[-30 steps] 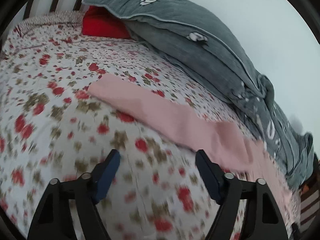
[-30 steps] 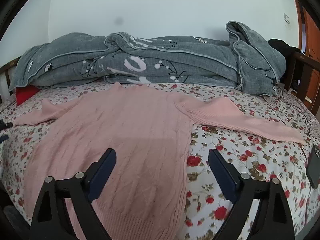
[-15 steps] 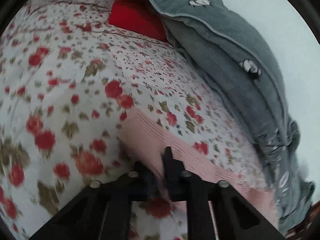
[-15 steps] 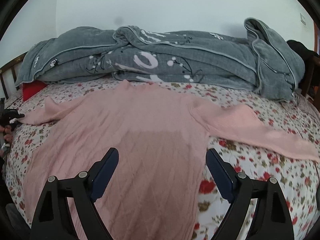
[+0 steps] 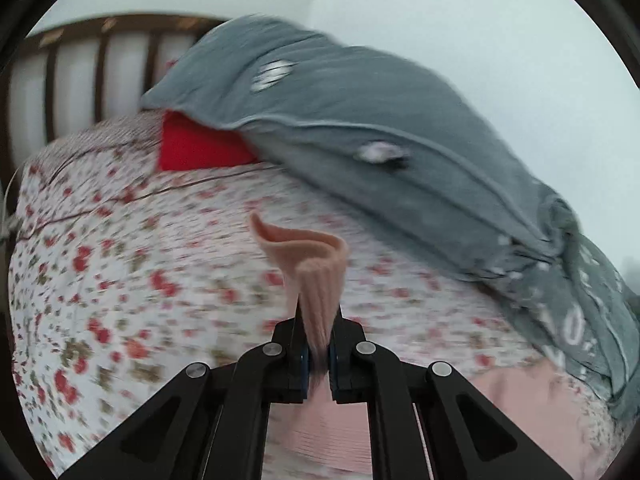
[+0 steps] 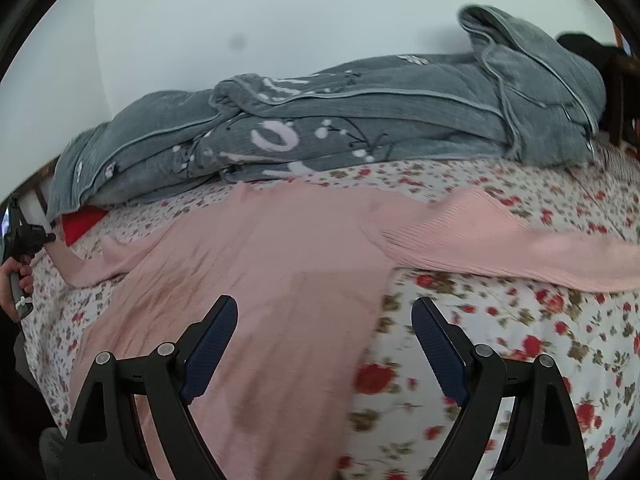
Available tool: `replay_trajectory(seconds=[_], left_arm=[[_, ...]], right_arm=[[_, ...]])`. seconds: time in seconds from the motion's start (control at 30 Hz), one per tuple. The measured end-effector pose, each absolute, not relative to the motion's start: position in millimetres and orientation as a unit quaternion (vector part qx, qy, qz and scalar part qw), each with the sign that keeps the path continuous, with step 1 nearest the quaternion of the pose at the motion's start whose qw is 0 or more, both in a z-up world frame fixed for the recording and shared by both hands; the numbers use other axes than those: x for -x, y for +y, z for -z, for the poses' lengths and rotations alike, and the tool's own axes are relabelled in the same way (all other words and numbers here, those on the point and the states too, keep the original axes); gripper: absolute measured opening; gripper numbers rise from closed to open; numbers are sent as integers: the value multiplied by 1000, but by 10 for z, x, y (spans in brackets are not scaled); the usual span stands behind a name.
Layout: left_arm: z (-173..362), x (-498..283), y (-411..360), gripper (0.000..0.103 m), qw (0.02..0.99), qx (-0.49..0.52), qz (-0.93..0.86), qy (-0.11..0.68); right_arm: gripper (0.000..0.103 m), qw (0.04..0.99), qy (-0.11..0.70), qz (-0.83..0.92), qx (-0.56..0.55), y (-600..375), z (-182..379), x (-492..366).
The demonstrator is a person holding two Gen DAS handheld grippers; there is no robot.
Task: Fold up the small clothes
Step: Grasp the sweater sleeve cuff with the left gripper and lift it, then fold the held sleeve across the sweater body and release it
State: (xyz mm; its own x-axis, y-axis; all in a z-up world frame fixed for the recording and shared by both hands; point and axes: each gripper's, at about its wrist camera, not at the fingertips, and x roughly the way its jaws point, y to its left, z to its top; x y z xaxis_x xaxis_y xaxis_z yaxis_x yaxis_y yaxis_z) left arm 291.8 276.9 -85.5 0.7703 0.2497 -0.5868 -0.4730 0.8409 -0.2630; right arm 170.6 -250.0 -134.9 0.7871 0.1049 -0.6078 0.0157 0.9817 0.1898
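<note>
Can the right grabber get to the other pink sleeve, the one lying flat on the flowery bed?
Probably yes. The right gripper is open and hovers above the sweater, and the flat sleeve lies bare on the bedsheet with nothing on it.

The left gripper [image 5: 318,344] has its jaws pressed together on the cuff of the pink sleeve [image 5: 316,276], raised off the bed. The right gripper [image 6: 324,344] hangs with jaws spread wide, gripping nothing, above the sweater's body.
</note>
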Motion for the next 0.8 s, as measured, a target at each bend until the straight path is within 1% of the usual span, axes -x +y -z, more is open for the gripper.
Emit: replay_trajectory(seconds=[0.17, 0.37, 0.53, 0.63, 0.7, 0.8], left_arm=[[583, -3165, 1705, 7, 939, 160, -138, 272], [524, -3386, 268, 7, 951, 99, -52, 288], [797, -3415, -916, 7, 948, 57, 27, 311], [1056, -3375, -1585, 7, 945, -2, 55, 323], [1183, -3341, -1854, 7, 940, -32, 67, 332], [1442, -3324, -2122, 7, 927, -44, 81, 363]], right_arm=[[88, 925, 358, -46, -123, -2755, 1468, -1620], [88, 930, 338, -36, -138, -3008, 1409, -1385], [88, 935, 321, -20, -151, -3234, 1350, -1244], [88, 939, 304, -26, -162, -3342, 1298, -1170], [88, 939, 295, -28, -174, -3407, 1273, -1131], [88, 939, 290, -29, -181, -3468, 1253, -1112]])
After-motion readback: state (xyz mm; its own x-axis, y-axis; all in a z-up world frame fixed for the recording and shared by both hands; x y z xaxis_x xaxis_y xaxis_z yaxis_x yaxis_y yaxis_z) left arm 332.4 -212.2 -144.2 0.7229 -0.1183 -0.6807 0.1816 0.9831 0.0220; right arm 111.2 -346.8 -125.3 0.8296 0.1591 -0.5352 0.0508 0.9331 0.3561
